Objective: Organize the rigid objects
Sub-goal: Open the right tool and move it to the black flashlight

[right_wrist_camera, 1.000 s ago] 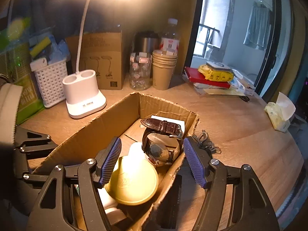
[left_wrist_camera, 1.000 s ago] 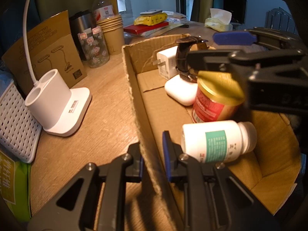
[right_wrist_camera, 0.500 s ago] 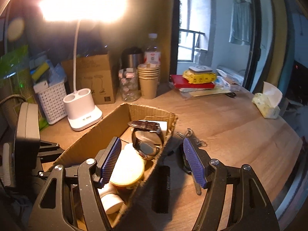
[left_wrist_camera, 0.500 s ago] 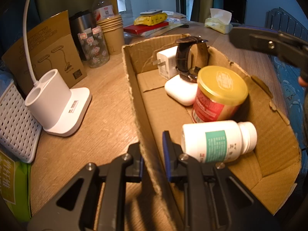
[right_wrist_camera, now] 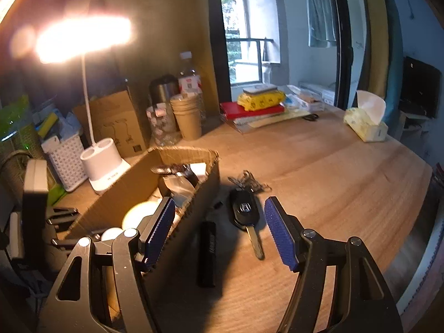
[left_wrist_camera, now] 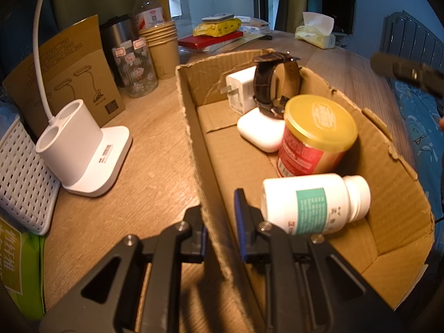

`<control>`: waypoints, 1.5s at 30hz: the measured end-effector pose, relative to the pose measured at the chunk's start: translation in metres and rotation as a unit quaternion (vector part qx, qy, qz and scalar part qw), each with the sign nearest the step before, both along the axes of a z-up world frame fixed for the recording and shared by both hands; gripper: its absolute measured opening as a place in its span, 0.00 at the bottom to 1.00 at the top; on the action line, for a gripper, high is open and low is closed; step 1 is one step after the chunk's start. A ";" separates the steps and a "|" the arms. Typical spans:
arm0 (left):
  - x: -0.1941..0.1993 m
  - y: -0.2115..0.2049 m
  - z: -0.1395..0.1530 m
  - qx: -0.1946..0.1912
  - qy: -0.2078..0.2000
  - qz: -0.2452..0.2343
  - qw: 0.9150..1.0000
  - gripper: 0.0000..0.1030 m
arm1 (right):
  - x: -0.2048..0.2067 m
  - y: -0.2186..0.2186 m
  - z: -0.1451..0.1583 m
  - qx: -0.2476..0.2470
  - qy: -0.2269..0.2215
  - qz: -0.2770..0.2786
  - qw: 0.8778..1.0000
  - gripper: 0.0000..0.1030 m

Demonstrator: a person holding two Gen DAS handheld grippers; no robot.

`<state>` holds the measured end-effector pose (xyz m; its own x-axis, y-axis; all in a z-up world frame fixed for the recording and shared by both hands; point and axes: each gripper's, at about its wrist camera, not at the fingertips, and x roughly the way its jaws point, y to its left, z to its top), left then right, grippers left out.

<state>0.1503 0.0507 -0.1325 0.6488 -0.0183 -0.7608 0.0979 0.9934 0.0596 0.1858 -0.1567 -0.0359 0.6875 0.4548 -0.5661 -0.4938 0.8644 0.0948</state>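
My left gripper is shut on the near wall of the cardboard box. The box holds a white pill bottle on its side, a red can with a yellow lid, a white case, a brown-strap watch and a white charger. My right gripper is open and empty, above the table to the right of the box. A black car key with a key ring and a black bar-shaped object lie on the table between its fingers.
A white lamp base, a white basket, a brown carton, a glass jar, paper cups and a bottle stand left of the box. Books and a tissue pack sit at the table's far side.
My right gripper has pulled up and away from over the box to the right, open, leaving the watch inside. The left gripper has not moved.
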 end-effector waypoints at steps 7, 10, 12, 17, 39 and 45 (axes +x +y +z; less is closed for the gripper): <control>0.000 -0.001 0.000 0.000 0.000 0.000 1.000 0.17 | -0.004 -0.002 -0.016 -0.017 0.016 0.012 1.000 0.67; 0.000 0.000 0.000 0.000 0.000 0.000 1.000 0.17 | -0.005 -0.001 -0.024 -0.021 0.027 0.018 0.999 0.64; 0.000 0.000 0.000 0.000 0.000 0.000 1.000 0.17 | -0.004 0.000 -0.031 -0.025 0.036 0.022 0.999 0.60; 0.000 0.000 0.000 0.000 0.000 0.000 1.000 0.17 | 0.001 0.003 -0.048 -0.032 0.062 0.029 0.997 0.51; 0.000 -0.001 0.000 0.000 0.000 0.000 1.000 0.17 | 0.006 0.034 -0.079 -0.093 0.072 0.050 0.992 0.21; 0.000 0.000 0.000 0.000 0.000 0.000 1.000 0.17 | 0.005 0.029 -0.077 -0.084 0.072 0.048 0.993 0.21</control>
<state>0.1504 0.0509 -0.1326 0.6490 -0.0182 -0.7606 0.0980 0.9934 0.0599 0.1909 -0.1272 -0.1127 0.5515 0.4055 -0.7290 -0.5668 0.8233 0.0292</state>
